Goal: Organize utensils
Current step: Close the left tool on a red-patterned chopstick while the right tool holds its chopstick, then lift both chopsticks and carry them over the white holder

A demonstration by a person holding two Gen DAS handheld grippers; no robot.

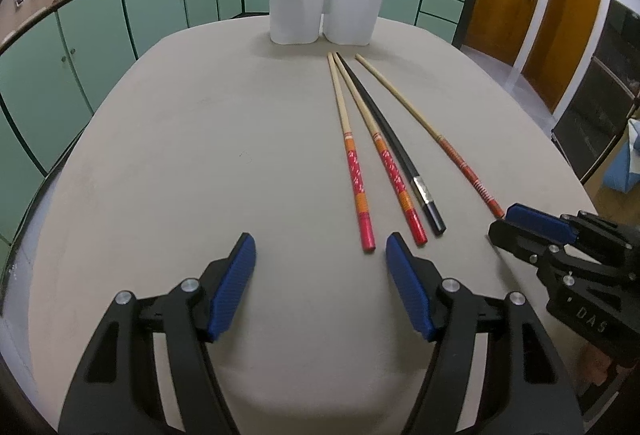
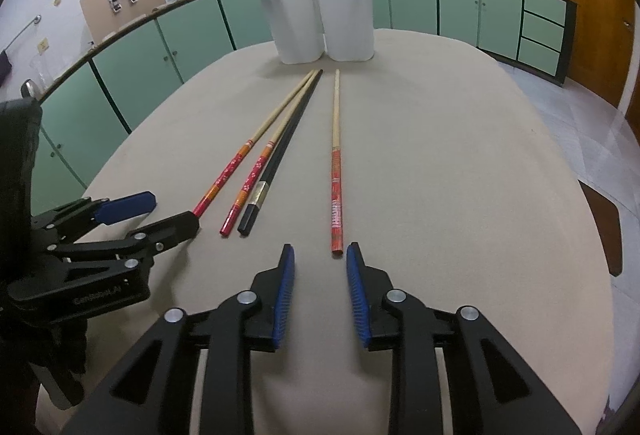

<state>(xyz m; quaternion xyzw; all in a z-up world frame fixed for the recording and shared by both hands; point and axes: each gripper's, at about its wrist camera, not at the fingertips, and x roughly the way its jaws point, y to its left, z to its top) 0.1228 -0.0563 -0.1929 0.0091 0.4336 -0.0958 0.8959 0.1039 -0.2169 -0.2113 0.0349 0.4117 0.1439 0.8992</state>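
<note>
Several chopsticks lie on the beige table (image 1: 160, 155): two red-and-orange handled ones (image 1: 356, 179) (image 1: 394, 179), a black one (image 1: 400, 155) and a separate red-patterned one (image 1: 452, 155), which also shows in the right wrist view (image 2: 336, 187). A white two-compartment holder (image 1: 326, 1) (image 2: 322, 21) stands at the far end with chopsticks in both compartments. My left gripper (image 1: 320, 251) is open and empty, just short of the red handles. My right gripper (image 2: 320, 255) is open, its fingers either side of the separate chopstick's near end, and also shows in the left wrist view (image 1: 516, 223).
Green kitchen cabinets (image 1: 160, 7) curve behind the table. Wooden doors (image 1: 560, 7) stand at the right. A dark chair back (image 2: 608, 231) is at the table's right edge. My left gripper also shows at the left of the right wrist view (image 2: 172, 215).
</note>
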